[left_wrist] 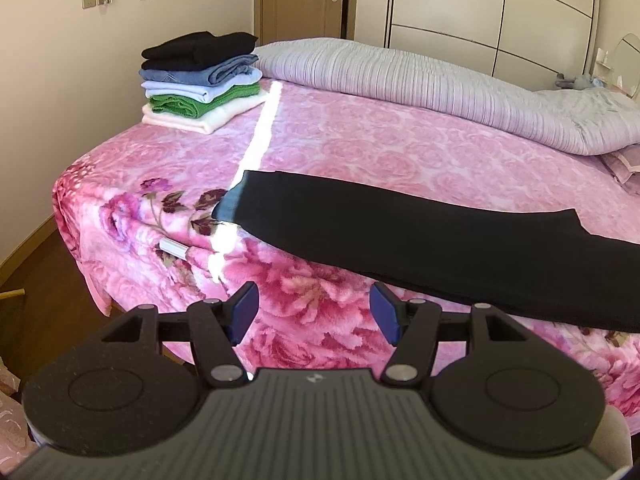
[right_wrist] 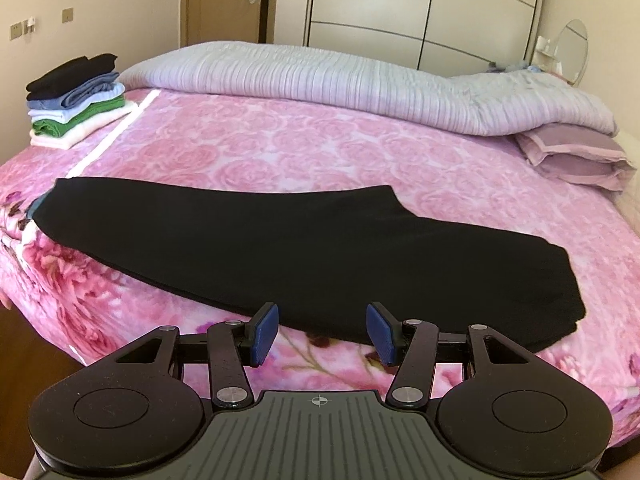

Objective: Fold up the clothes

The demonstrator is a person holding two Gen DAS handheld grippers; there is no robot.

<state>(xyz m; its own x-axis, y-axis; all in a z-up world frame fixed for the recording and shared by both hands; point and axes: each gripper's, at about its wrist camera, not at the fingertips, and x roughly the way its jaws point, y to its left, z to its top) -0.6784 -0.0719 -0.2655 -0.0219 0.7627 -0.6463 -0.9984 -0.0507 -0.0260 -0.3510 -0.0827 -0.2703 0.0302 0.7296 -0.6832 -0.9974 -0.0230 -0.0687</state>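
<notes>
A long black garment [right_wrist: 280, 248], folded lengthwise, lies flat along the near edge of the bed with the pink flowered blanket [right_wrist: 320, 148]. In the left wrist view the same black garment [left_wrist: 420, 248] stretches from the middle to the right edge, a bluish cuff showing at its left end. My left gripper [left_wrist: 314, 312] hovers open over the blanket, just in front of the garment's near edge, with nothing between its blue pads. My right gripper [right_wrist: 320, 332] is open too, at the garment's near edge, not touching it.
A stack of folded clothes [left_wrist: 200, 84], black on top, sits at the bed's far left corner. A rolled striped quilt [right_wrist: 360, 88] runs along the far side, with a purple pillow [right_wrist: 576, 152] at the right. Wooden floor [left_wrist: 44, 268] lies left of the bed.
</notes>
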